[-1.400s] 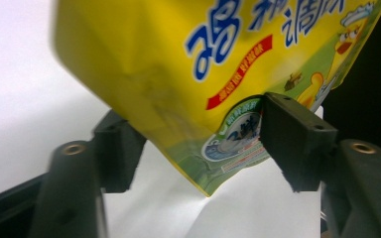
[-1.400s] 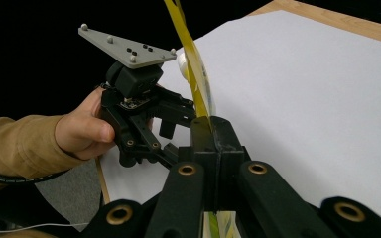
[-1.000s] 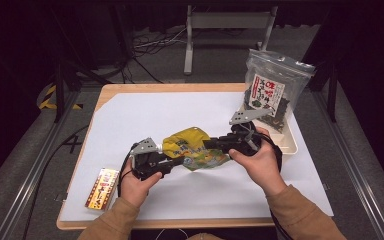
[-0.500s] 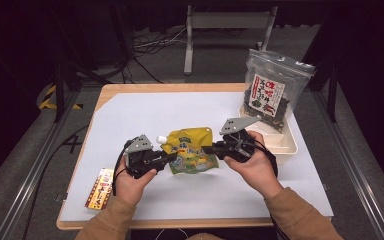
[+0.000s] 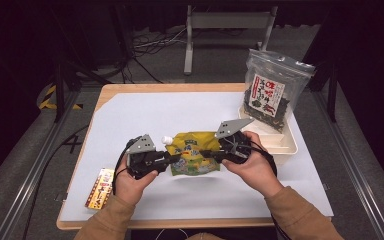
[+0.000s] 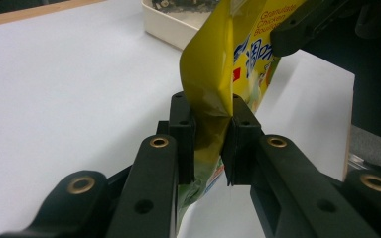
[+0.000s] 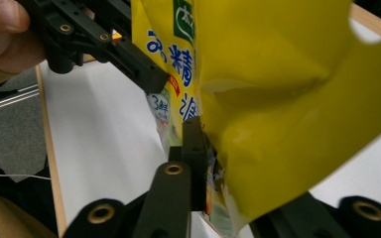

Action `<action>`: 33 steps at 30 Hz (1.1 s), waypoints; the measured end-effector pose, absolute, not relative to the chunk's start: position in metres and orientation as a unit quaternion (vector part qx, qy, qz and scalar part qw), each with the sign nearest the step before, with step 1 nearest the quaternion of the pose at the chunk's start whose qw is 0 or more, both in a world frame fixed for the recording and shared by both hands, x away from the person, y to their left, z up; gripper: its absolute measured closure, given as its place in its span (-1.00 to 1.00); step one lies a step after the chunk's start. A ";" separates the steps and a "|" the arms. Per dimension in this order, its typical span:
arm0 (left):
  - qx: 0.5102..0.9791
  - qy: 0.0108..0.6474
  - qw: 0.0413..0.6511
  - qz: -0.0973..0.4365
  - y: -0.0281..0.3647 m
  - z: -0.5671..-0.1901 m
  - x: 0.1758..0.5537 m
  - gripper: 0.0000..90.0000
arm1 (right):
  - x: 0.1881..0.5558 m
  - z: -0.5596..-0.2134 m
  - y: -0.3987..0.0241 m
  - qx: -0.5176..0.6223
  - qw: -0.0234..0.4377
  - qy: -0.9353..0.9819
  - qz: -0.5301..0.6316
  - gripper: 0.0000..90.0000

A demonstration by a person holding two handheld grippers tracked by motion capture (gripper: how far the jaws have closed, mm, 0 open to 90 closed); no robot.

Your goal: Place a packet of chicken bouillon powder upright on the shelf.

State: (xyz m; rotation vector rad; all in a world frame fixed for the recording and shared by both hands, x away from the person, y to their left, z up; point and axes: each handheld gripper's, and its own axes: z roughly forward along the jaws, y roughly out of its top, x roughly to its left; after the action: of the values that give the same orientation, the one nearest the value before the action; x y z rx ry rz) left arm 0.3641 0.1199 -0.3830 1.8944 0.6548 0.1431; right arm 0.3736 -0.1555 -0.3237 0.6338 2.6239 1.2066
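A yellow spouted pouch [image 5: 192,150] with a white cap is held just above the white sheet, between my two grippers. My left gripper [image 5: 176,159] grips its left edge. In the left gripper view, both pads of the left gripper [image 6: 213,124] press on the pouch [image 6: 213,59], and the jaws have just been closing. My right gripper [image 5: 205,154] holds the opposite edge. In the right gripper view, my right gripper [image 7: 206,148] pinches the pouch [image 7: 278,99]. Its jaws have just been opening a little, and the pouch hides one of them.
A white tray [image 5: 290,147] sits at the right of the table, with a clear bag of dark seaweed [image 5: 272,90] standing in it. A small yellow-red snack packet [image 5: 100,187] lies at the front left edge. A white sheet [image 5: 145,115] covers the wooden table.
The pouch now lies flatter and more spread out between the two grippers than a second ago. Both hands have barely shifted.
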 end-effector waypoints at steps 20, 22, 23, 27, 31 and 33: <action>0.748 0.283 0.593 0.093 0.138 -0.371 0.370 0.15 | 0.365 -0.286 -0.207 0.263 0.121 0.856 0.429 1.00; 0.747 0.286 0.592 0.093 0.141 -0.371 0.369 0.14 | 0.366 -0.281 -0.215 0.268 0.128 0.852 0.431 1.00; 0.747 0.288 0.592 0.097 0.143 -0.370 0.369 0.14 | 0.366 -0.279 -0.218 0.271 0.129 0.851 0.432 1.00; 0.746 0.291 0.590 0.104 0.147 -0.369 0.369 0.12 | 0.367 -0.270 -0.232 0.283 0.138 0.842 0.438 1.00; 0.748 0.297 0.584 0.107 0.151 -0.370 0.369 0.09 | 0.366 -0.260 -0.245 0.293 0.145 0.834 0.445 1.00; 0.749 0.299 0.581 0.110 0.152 -0.371 0.369 0.06 | 0.367 -0.256 -0.251 0.297 0.149 0.831 0.446 1.00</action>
State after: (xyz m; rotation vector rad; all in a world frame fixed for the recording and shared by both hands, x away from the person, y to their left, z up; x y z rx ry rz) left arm 0.3689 0.1516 -0.3706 1.7493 0.6974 0.2573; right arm 0.3672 -0.2513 -0.2564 0.8533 2.3899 1.2810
